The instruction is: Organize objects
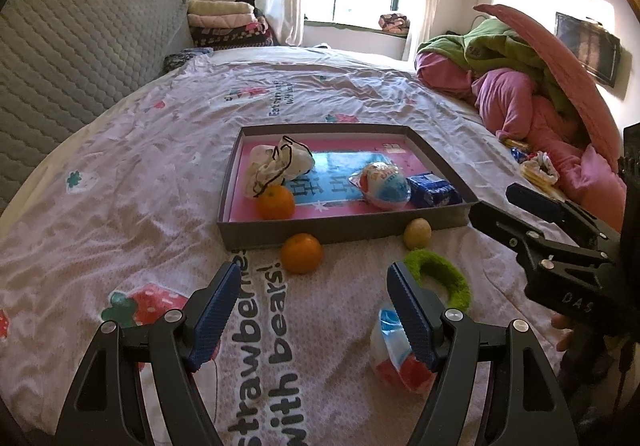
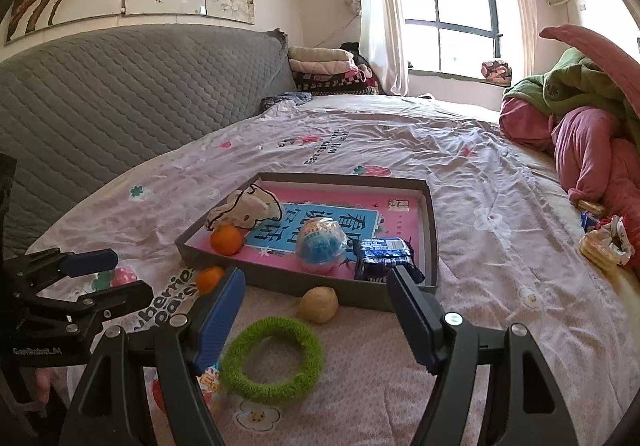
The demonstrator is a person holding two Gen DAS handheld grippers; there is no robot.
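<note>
Right gripper, jaws apart and empty, hovers above the green fuzzy ring at lower centre, just outside the shallow cardboard tray — likely light, soft and compressible, best pinched across one side of its band — while the left gripper likewise stands apart.

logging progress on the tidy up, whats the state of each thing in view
left gripper: open, empty
right gripper: open, empty
box: open-topped, on the bed
orange: in box
second orange: on the bed, outside the box
walnut-like ball: outside, by the box wall
green ring: flat on the bed, outside
blue packet: in box
snack bag: in box
second snack bag: on the bed, outside
cloth pouch: in box
</note>
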